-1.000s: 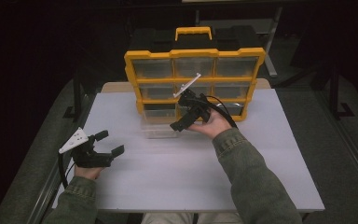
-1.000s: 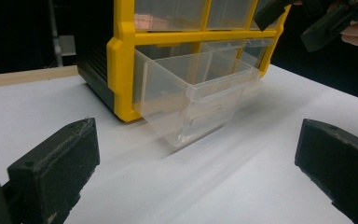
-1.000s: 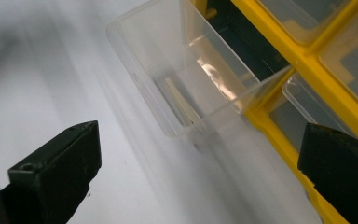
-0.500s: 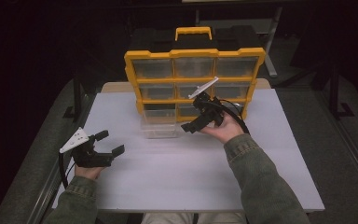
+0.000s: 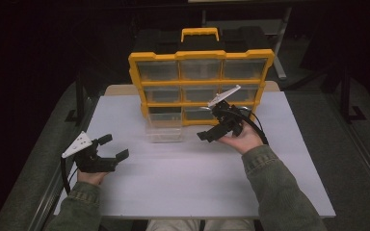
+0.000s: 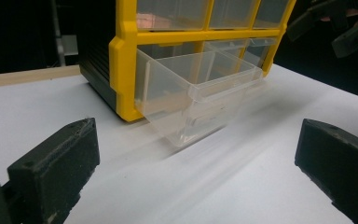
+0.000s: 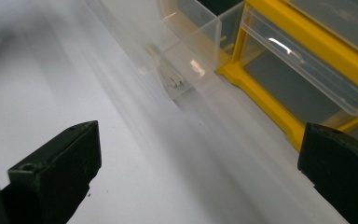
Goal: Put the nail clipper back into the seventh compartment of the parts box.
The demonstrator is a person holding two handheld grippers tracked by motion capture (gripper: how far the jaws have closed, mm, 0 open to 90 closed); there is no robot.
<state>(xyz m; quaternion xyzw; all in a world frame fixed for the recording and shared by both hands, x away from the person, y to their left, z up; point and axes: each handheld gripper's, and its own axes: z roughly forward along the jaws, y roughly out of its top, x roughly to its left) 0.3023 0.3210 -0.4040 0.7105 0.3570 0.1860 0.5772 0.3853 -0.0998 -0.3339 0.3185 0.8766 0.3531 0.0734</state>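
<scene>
Tabletop [image 5: 173, 192]: a white surface is seen, on which the yellow organizer stands at the far side.
Organizer [image 5: 200, 57]: a yellow cabinet with a yellow handle on top is placed upright; three rows of three clear drawers are held in its front.
Pulled drawer [image 5: 163, 126]: the bottom-left clear drawer is drawn out toward the person, and its front part is rested just above the tabletop. In the left gripper view the drawer [image 6: 200, 88] is seen sticking out of the yellow frame [image 6: 123, 65], and it looks empty there.
Drawer in right gripper view [image 7: 186, 42]: the clear box is shown at the top, beside the yellow frame [image 7: 270, 102]. Something small and pale is seen at its near corner, but it cannot be told what it is.
Left gripper [image 5: 111, 148]: it is held by the left hand [image 5: 91, 177] low over the near left part of the tabletop, well apart from the organizer. The jaws are spread wide and nothing is held between them.
Right gripper [image 5: 208, 134]: it is held by the right hand [image 5: 243, 139] in front of the bottom row of the organizer, just to the right of the pulled drawer. It is not touching the drawer. In the right gripper view the jaws are seen wide apart, with nothing between them.
Sleeves: olive-green sleeves are worn on both forearms.
</scene>
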